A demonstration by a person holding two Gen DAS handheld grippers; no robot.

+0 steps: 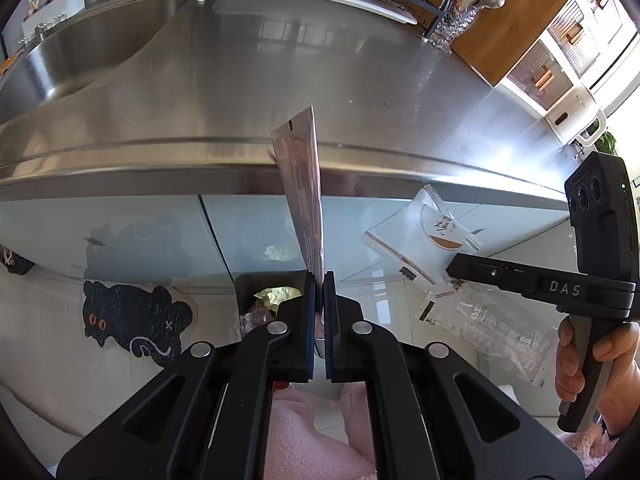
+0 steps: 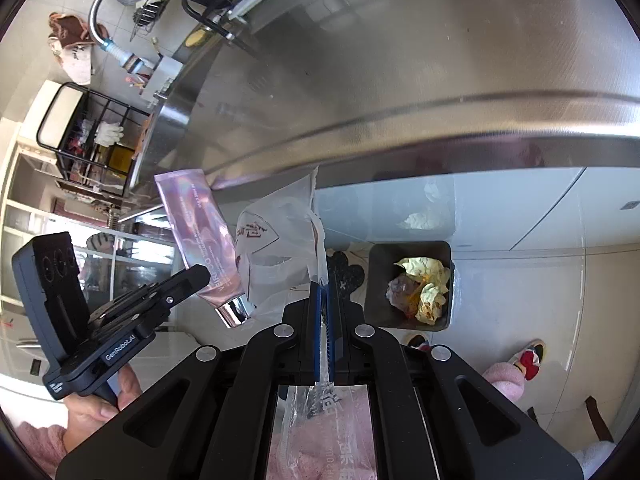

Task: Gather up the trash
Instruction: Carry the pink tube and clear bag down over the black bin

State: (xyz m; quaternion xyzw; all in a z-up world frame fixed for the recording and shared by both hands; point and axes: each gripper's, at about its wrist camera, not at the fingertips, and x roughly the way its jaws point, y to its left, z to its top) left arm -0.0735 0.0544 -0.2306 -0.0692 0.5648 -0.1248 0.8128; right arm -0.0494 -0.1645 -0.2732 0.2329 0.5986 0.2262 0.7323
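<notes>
Left gripper (image 1: pixel 319 280): clamped on pink tube (image 1: pixel 302 192), which sticks up past the fingertips, above the trash bin (image 2: pixel 376 280).
Right gripper (image 2: pixel 325 292): clamped on clear plastic wrappers (image 2: pixel 280 248), left of bin.

— How many tongs are there?
— Two: the left tongs (image 1: pixel 319 280) and the right tongs (image 2: pixel 324 292).
— And the rubbish?
— One pink tube (image 2: pixel 200 232), two plastic wrappers (image 1: pixel 416 236), and one dark bin (image 2: pixel 408 284) with several crumpled wads inside, too tangled to count.
— Floor mats?
— One black cat mat (image 1: pixel 132 320).
</notes>
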